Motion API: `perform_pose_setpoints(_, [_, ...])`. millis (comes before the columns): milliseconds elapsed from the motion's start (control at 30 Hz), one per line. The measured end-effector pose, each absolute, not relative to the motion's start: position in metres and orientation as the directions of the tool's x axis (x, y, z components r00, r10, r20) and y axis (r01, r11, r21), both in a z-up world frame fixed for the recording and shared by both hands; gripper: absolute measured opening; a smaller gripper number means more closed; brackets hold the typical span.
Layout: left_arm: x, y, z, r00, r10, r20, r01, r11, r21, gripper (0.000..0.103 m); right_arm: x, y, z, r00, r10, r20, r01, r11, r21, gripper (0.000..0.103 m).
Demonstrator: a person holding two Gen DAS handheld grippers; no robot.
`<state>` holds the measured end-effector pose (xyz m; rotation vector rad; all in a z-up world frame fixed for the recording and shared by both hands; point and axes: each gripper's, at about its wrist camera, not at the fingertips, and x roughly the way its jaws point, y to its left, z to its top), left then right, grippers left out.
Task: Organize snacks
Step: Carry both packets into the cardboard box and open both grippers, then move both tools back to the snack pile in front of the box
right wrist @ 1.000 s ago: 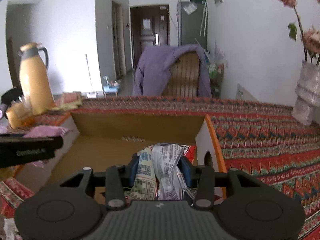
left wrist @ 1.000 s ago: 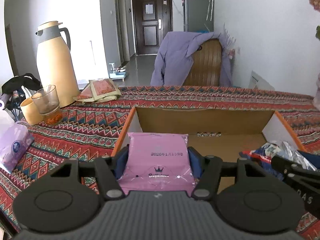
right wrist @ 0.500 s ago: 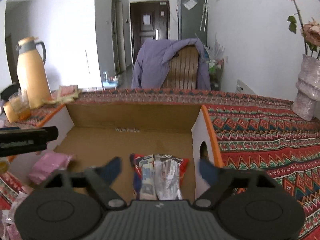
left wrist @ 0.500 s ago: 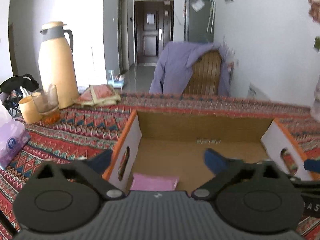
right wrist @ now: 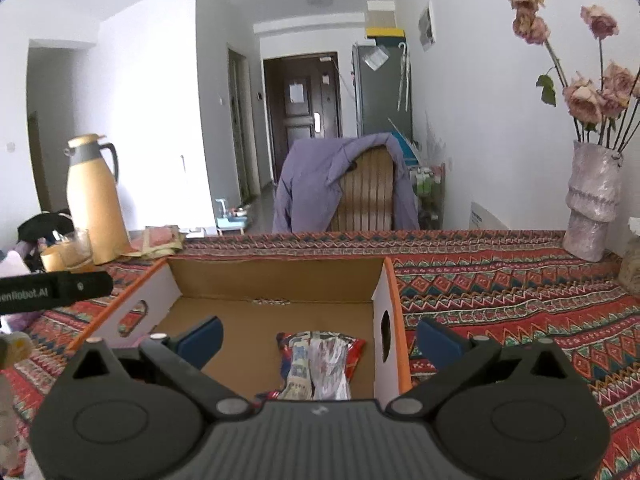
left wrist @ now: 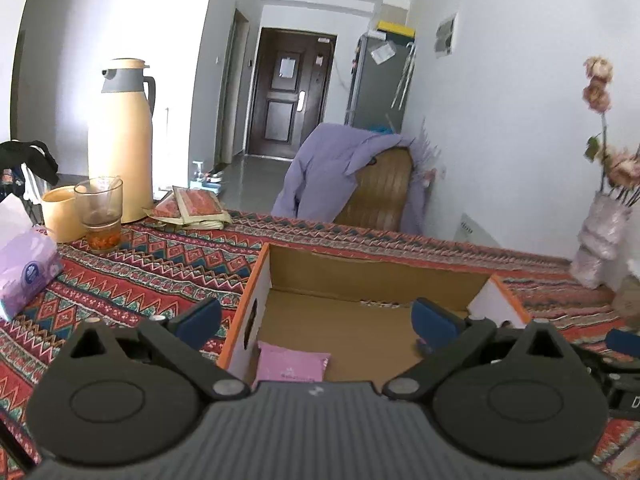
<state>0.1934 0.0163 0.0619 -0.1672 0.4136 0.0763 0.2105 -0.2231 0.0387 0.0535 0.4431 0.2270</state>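
Two snacks already lie inside the cardboard box (right wrist: pixel 276 280): the pink packet (left wrist: pixel 291 366) flat on the box floor in its near left corner, hard against the left wall, and the red and silver wrapper bundle (right wrist: pixel 320 360) on the floor toward the near right corner, just beside the right wall. Both rest free, touched by nothing. The left gripper (left wrist: pixel 316 320) is released, and its jaws have just been opening; the pink packet sits below and between them but the blue pads stand well clear of it. The right gripper (right wrist: pixel 320 336) is likewise released, its jaws having just been opening, with the wrapper bundle lying loose under the gap. So this pair of drops looks done. The rest of the box floor is bare cardboard. The box stands on the patterned tablecloth (right wrist: pixel 500 288), toward the near edge of the table. Whether more snacks wait to be packed I cannot tell: none shows plainly outside the box, only a thermos (left wrist: pixel 120 140), a glass cup (left wrist: pixel 99 212) and a tissue pack (left wrist: pixel 24 268) at the table's left end, and a vase (right wrist: pixel 592 208) at the right
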Motion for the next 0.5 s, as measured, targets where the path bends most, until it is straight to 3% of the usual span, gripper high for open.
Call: perform_pose_setpoints(500, [0.089, 0.027, 0.060, 0.948, -0.003, -0.319, -0.040, 0.991, -0.129, 0.103, 0.101, -0.243, 0.036, 0.901, 0.262, -0.345, -0.244, 0.965, 0.094, 0.103])
